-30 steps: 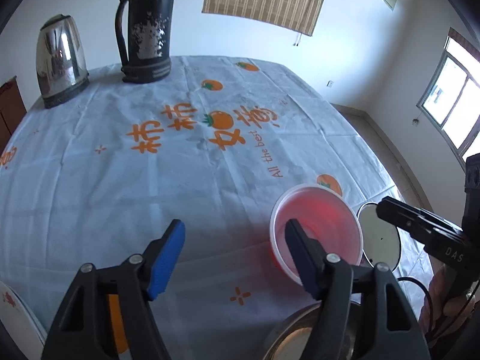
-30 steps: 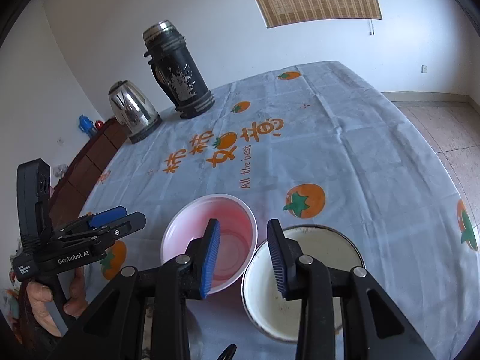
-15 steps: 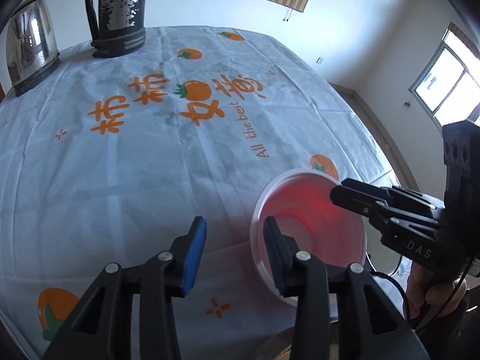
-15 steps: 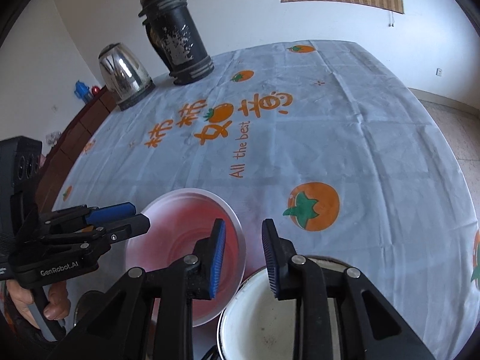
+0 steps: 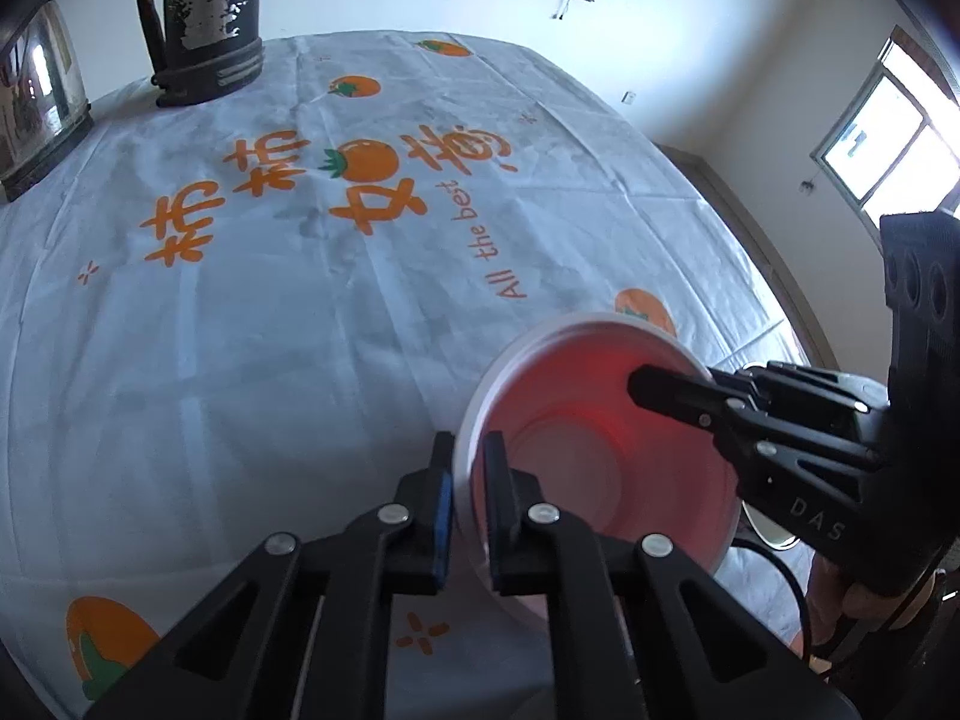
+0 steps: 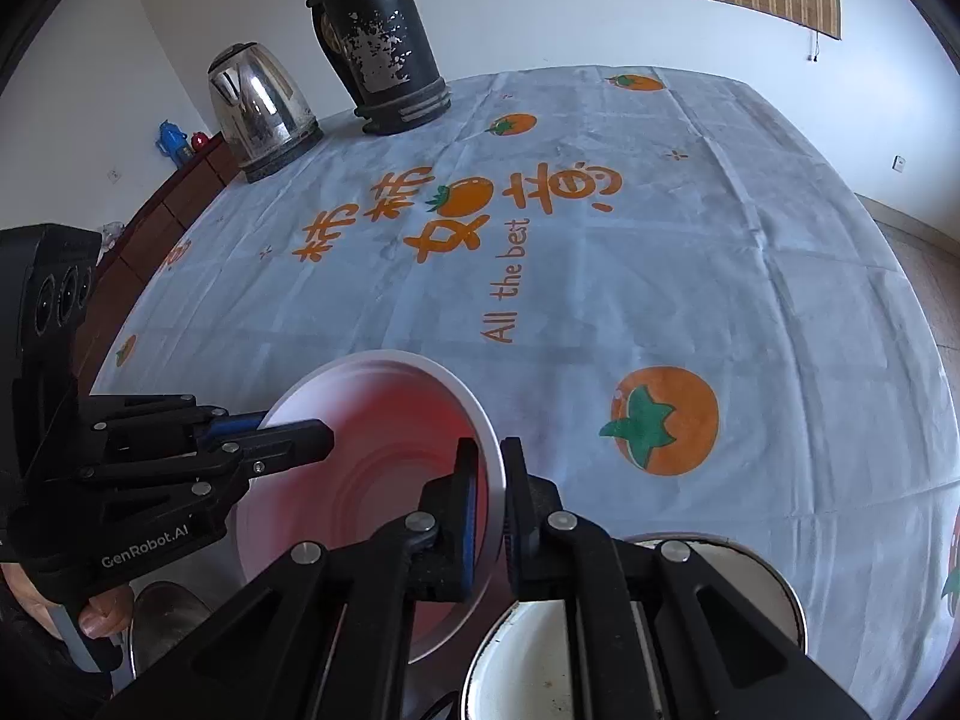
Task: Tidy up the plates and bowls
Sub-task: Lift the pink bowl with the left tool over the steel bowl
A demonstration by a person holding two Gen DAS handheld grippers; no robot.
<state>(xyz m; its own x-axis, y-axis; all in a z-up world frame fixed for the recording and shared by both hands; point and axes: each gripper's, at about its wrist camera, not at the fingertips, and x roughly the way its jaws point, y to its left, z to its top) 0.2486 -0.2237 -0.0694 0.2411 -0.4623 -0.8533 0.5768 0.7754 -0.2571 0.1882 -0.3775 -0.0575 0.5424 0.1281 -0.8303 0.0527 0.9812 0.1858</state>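
Bowl (image 5: 600, 468) first: pink plastic, sitting near the table's front edge on the tablecloth (image 5: 300, 312), just beside an enamel bowl (image 6: 600, 660) on its right. Both grippers have just been closing and now clamp its rim on opposite sides — the left gripper (image 5: 468, 480) on the left edge, the right gripper (image 6: 489, 498) on the right edge, each with one finger inside and one outside. Grasping looks done, so the lift is the step in hand. Next move calls for raising both hands together and level — uneven pull could flex the thin rim or slip a pad — then carrying it to a stack.
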